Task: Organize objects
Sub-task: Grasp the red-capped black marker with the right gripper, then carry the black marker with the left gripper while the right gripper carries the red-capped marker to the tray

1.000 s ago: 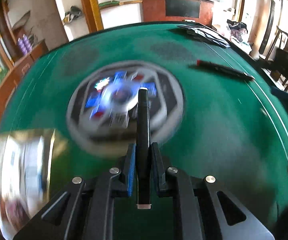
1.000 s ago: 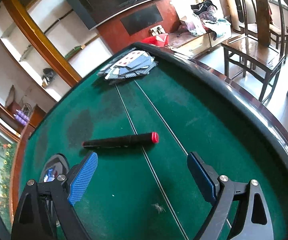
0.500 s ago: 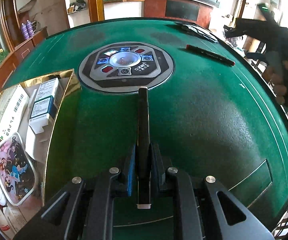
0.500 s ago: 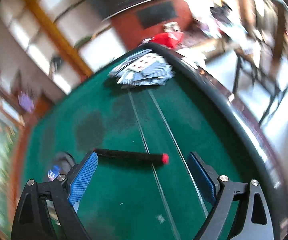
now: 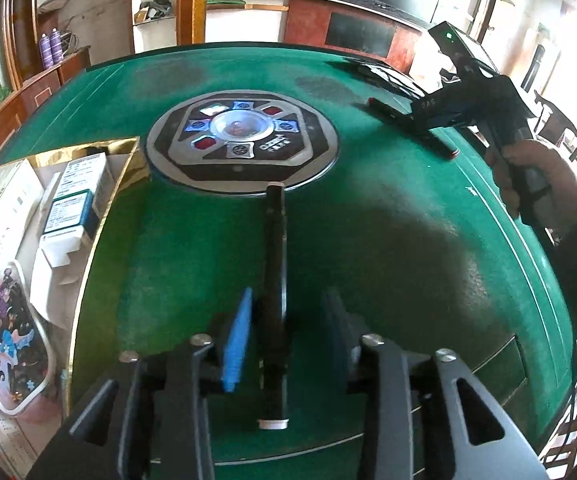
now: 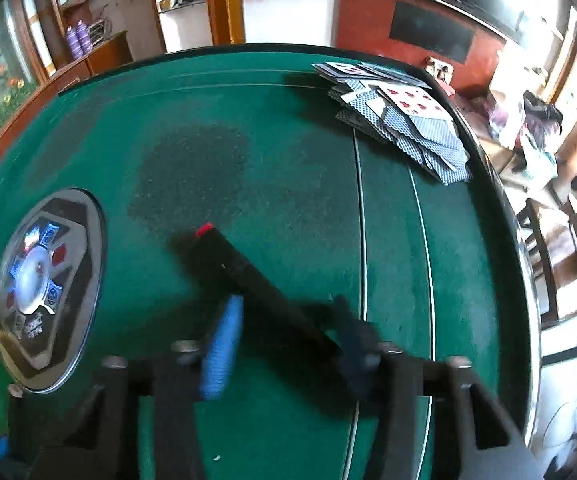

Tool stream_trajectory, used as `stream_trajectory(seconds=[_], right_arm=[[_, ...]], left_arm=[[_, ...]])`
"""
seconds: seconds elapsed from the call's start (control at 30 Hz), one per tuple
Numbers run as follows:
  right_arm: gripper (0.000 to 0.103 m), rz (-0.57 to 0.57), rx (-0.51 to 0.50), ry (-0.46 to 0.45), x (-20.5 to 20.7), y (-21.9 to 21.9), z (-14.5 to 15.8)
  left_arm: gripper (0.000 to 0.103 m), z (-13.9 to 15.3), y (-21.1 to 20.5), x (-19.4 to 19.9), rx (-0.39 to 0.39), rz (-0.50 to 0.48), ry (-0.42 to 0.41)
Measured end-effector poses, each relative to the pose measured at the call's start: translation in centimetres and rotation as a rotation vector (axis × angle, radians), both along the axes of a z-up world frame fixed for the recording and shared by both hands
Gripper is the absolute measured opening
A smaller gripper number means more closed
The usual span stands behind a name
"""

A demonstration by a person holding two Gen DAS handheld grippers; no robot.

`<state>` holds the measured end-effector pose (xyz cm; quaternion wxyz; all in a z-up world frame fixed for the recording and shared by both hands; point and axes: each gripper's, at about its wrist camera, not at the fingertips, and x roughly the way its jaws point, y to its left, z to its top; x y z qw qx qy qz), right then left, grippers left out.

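Lying lengthwise between the parted fingers of the left claw [image 5: 284, 336] is a slim black marker with a white end cap [image 5: 274, 300]; the jaws stand apart, with a gap seen on either side of the barrel, which rests on the green felt bench [image 5: 388, 248]. The white cap is nearest the camera and the black tip points far, toward a round silver-rimmed control panel with blue and red buttons [image 5: 242, 144] set in the bench centre.

At the left near edge, a gold-rimmed tray [image 5: 108, 200] is recorded, holding white and blue medicine cartons [image 5: 74, 200] and a white pouch printed with cartoon figures [image 5: 6, 340].

A second slim black marker with a red end cap [image 6: 256, 280] is found slantwise between the fingers of the right claw [image 6: 288, 340], red end far and left. The fingers are motion-blurred and partly closed; whether they grip the barrel cannot be told.

A loose pile of blue-backed playing cards [image 6: 400, 120] is listed at the far right of the bench.
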<state>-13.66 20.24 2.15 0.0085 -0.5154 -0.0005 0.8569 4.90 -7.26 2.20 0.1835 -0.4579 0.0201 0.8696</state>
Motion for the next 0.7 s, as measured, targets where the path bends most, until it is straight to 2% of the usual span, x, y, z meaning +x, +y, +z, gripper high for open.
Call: stream_trajectory(seconds=[0.07, 0.23, 0.27, 0.37, 0.4, 0.47, 0.5, 0.53, 0.57, 0.6, 0.67, 0.7], right_arm=[[0.015, 0.012, 0.007, -0.021, 1.3, -0.6, 0.2], [0.015, 0.060, -0.021, -0.055, 6.7, -1.2, 0.2], [0.015, 0.069, -0.021, -0.060, 7.7, -1.5, 0.2], [0.016, 0.074, -0.021, -0.064, 10.4, -2.2, 0.1], [0.017, 0.070, -0.022, -0.059, 10.9, -2.4, 0.1], [0.025, 0.062, -0.023, -0.031, 11.6, -2.7, 0.0], [0.027, 0.054, -0.018, -0.016, 11.8, -2.8, -0.1], [0.027, 0.041, -0.012, -0.001, 12.0, -2.8, -0.2], [0.027, 0.028, -0.008, 0.013, 12.2, -2.9, -0.2], [0.027, 0.015, -0.007, 0.023, 12.4, -3.0, -0.2], [0.016, -0.002, -0.024, 0.032, 12.4, -3.1, -0.2], [0.015, -0.002, -0.051, 0.032, 12.6, -3.0, -0.2]], left_arm=[[0.048, 0.0, 0.4, 0.2, -0.009, -0.011, 0.008], [0.051, 0.0, 0.7, 0.2, -0.026, -0.016, 0.011], [0.054, 0.0, 0.8, 0.1, -0.031, -0.017, 0.005], [0.064, -0.2, 2.2, -0.7, -0.109, -0.028, 0.010], [0.066, -0.4, 2.7, -0.8, -0.141, -0.027, 0.023], [0.067, -0.5, 3.4, -1.1, -0.142, -0.020, 0.049], [0.059, -0.5, 3.5, -1.1, -0.134, -0.016, 0.053], [0.046, -0.4, 3.4, -1.0, -0.135, -0.007, 0.064], [0.015, -0.2, 3.3, -0.8, -0.131, -0.007, 0.073], [0.014, -0.1, 3.1, -0.7, -0.114, -0.011, 0.062], [0.014, 0.0, 1.8, -0.6, -0.038, 0.002, 0.021], [0.014, 0.1, 1.3, -0.5, -0.016, 0.010, 0.010]])
